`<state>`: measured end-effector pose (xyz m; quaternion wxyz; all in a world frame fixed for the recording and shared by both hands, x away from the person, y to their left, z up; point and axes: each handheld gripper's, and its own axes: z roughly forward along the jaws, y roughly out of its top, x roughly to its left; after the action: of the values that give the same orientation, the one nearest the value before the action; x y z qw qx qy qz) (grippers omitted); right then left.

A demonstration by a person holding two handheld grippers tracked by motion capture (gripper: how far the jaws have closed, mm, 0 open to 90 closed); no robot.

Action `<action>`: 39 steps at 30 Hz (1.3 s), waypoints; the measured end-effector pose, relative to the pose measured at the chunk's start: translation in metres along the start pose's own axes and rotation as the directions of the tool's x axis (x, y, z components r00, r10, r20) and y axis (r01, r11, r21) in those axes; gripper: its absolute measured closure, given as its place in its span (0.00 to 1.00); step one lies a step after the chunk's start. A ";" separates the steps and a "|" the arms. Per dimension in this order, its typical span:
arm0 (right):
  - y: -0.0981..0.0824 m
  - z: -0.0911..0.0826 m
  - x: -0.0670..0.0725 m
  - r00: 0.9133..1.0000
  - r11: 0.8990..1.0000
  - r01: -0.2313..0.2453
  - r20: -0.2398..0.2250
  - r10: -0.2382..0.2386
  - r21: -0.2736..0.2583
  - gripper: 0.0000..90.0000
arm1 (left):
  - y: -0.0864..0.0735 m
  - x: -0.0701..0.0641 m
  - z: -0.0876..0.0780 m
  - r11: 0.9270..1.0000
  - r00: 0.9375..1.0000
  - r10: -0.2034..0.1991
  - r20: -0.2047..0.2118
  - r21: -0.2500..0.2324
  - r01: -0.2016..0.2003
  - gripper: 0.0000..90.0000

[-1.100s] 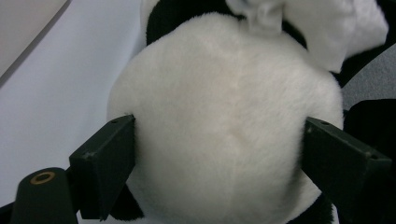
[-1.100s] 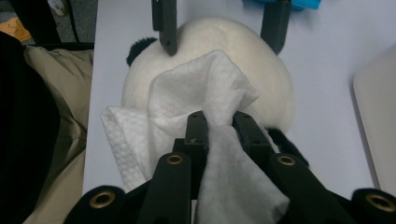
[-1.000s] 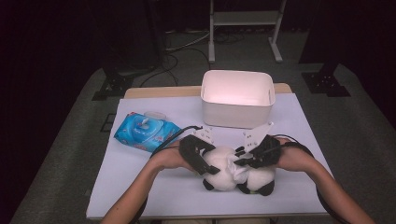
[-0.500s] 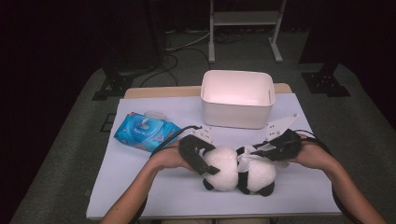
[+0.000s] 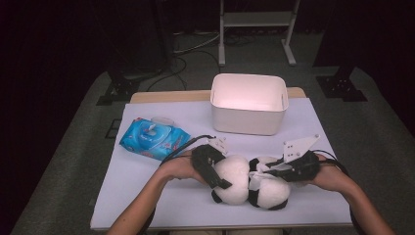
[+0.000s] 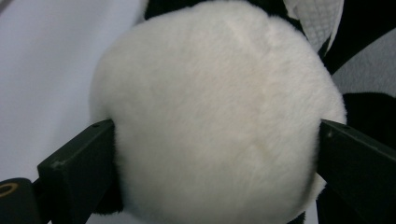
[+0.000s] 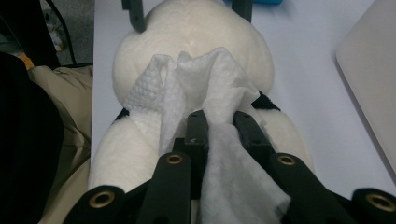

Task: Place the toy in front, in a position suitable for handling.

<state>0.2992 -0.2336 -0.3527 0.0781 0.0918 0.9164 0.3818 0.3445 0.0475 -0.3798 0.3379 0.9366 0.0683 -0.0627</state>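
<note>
Lying on the white table [image 5: 147,196] is one toy panda [image 5: 249,183], just in front of the white tub [image 5: 248,105]. The panda is soft and fluffy, round like two snowballs stuck together, with white fur and black patches.

One pair of black tongs is in each hand, so two in all. The left tongs [image 5: 211,166] are at the panda's left side. Their two hard, flat jaws are spread wide, one on each side of the round white head, and they have just been opening. In the left gripper view the fur bulges between the jaws and touches them on both sides, so they hug the panda [image 6: 215,116].

The right tongs [image 5: 274,171] are at the panda's right side. Their jaws are pinched tight on one white wipe [image 7: 205,93]. The wipe is thin and crumpled, with tiny bumps all over it. It rests on top of the panda's [image 7: 191,37] fur.

The tub is a box shape with round corners and smooth plastic walls. It stands behind the panda. Nothing can be seen inside it.

One blue pack of wipes [image 5: 154,138] lies flat to the left of the tub. It is shiny and squishy, and it has a white lid on top.
</note>
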 end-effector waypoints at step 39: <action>-0.028 -0.037 -0.022 0.985 0.992 -0.127 0.117 0.127 -0.006 0.85 | 0.002 -0.019 -0.001 0.999 0.996 0.051 -0.067 0.000 -0.051 0.15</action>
<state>0.3099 -0.2837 -0.3455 0.1074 0.1722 0.9027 0.3793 0.3263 0.0456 -0.3747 0.3375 0.9394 0.0557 -0.0224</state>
